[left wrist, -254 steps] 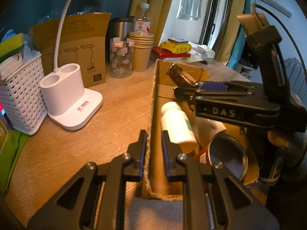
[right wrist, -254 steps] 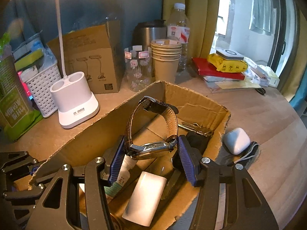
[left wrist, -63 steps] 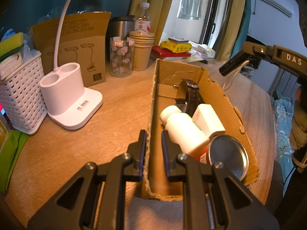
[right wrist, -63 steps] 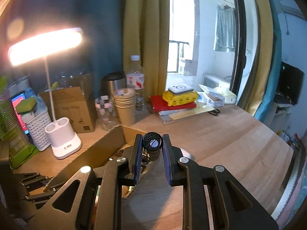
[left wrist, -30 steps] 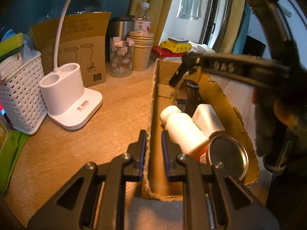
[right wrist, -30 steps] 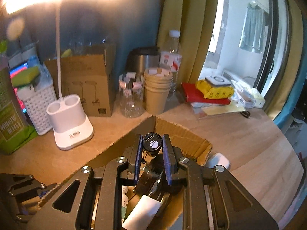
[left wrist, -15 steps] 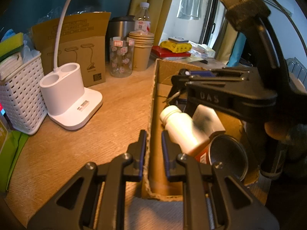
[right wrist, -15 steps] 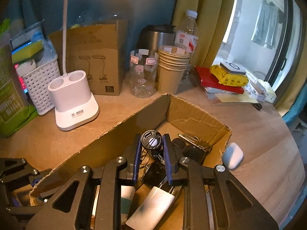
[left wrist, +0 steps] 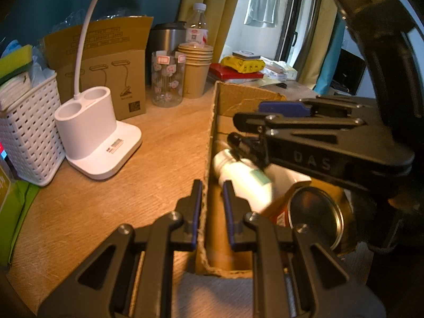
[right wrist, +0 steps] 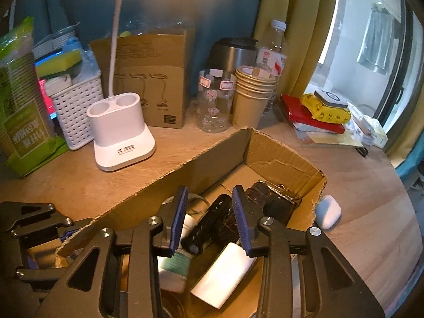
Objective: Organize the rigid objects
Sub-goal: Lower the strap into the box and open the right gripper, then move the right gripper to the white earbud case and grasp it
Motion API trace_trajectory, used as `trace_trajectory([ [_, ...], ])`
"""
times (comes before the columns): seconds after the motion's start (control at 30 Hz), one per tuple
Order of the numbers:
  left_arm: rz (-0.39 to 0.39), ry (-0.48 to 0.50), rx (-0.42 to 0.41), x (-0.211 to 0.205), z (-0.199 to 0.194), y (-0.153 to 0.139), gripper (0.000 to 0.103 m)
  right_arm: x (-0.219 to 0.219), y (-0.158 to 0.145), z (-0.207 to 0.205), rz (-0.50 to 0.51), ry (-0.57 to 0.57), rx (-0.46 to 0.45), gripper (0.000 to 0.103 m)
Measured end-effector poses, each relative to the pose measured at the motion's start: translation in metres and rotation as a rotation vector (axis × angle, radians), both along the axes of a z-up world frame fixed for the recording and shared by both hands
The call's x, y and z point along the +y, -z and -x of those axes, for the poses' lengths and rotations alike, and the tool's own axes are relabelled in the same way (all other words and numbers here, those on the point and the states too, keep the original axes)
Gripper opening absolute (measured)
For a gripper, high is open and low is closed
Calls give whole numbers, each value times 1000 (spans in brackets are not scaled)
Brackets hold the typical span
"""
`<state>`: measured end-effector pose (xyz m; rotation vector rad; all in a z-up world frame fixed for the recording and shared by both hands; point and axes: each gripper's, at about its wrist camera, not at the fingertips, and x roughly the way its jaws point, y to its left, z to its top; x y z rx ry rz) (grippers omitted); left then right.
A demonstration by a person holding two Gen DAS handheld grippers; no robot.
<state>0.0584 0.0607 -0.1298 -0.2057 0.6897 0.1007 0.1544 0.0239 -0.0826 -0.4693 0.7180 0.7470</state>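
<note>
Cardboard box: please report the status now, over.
Left gripper shut on cardboard box wall. Right gripper jaws just opening, black flashlight loose between them, inside box. Nothing blocking.

The table (right wrist: 357, 185) is warm orange-brown wood grain, and on it the cardboard box (right wrist: 278, 156) is plain tan, holding a glossy black cylinder (right wrist: 209, 222), a white bottle (left wrist: 243, 177) with a teal label band and a gold-lidded tin (left wrist: 315, 214). At ten o'clock from the box stand a white lamp base (right wrist: 122, 132) and a white lattice-patterned basket (right wrist: 76, 111); at twelve o'clock, a clear jar (right wrist: 216, 100) with pink-bordered stickers and tan paper cups (right wrist: 251, 98). Both hand-held grippers are black with blue ridged pads (right wrist: 179, 220), and at two o'clock a yellow packet (right wrist: 326, 108) lies on a red book (right wrist: 296, 111).
</note>
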Motion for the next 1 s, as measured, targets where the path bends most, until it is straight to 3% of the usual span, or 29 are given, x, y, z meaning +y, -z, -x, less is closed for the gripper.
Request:
trace_trajectory([
  [0.37, -1, 0, 0, 0, 0, 0, 17, -19, -16, -8, -82, 65, -9, 39],
  [0.5, -1, 0, 0, 0, 0, 0, 17, -27, -22, -12, -100, 99, -17, 52],
  [1.0, -1, 0, 0, 0, 0, 0, 17, -55, -41, -18, -173, 166, -32, 52],
])
